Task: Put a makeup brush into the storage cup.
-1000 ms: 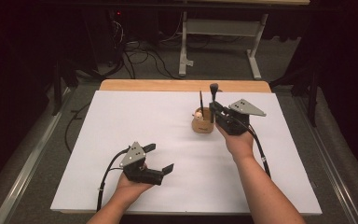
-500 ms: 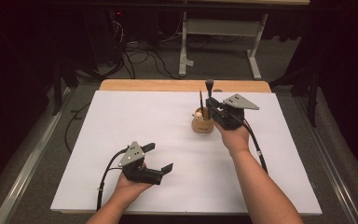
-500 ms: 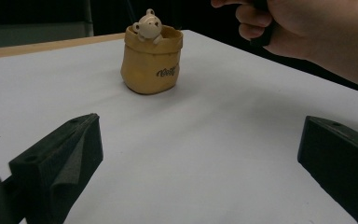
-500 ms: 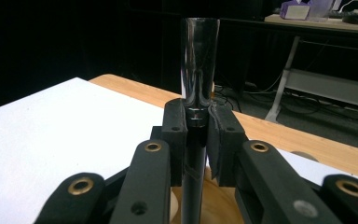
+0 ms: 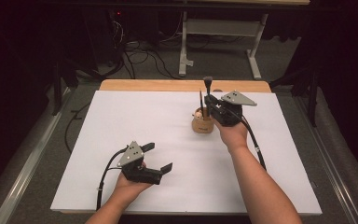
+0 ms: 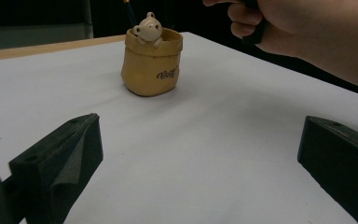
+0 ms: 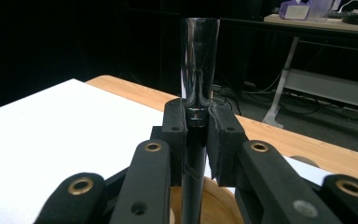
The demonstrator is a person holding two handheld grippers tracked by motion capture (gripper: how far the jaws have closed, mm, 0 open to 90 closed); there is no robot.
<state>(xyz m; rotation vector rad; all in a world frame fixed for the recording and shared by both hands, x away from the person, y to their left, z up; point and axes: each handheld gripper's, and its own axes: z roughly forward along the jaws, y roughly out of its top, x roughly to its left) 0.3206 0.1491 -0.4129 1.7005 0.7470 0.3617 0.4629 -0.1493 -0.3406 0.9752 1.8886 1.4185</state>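
The room is dark, with a grey floor, loose cables and a white frame behind the surface (image 5: 121, 121); the surface is white, with a wooden edge at the far side. A small tan pot (image 5: 203, 122) stands on the far half of the surface, a bit right of the middle; it has a tiny bear (image 6: 148, 29) on its rim and a thin dark stick (image 5: 201, 103) poking up out of it.

The right claw (image 5: 209, 99) is just above the pot, at its right side; it is closed on a brush (image 7: 196, 88); the pads press on the shiny handle, which stands straight up, with the dark top end high above the claw and the low end going down into the pot.

The left claw (image 5: 157, 157) rests low over the near left part of the surface, well apart from the pot; its jaws stand wide open and hold nothing; a cable trails back from it toward the near edge.
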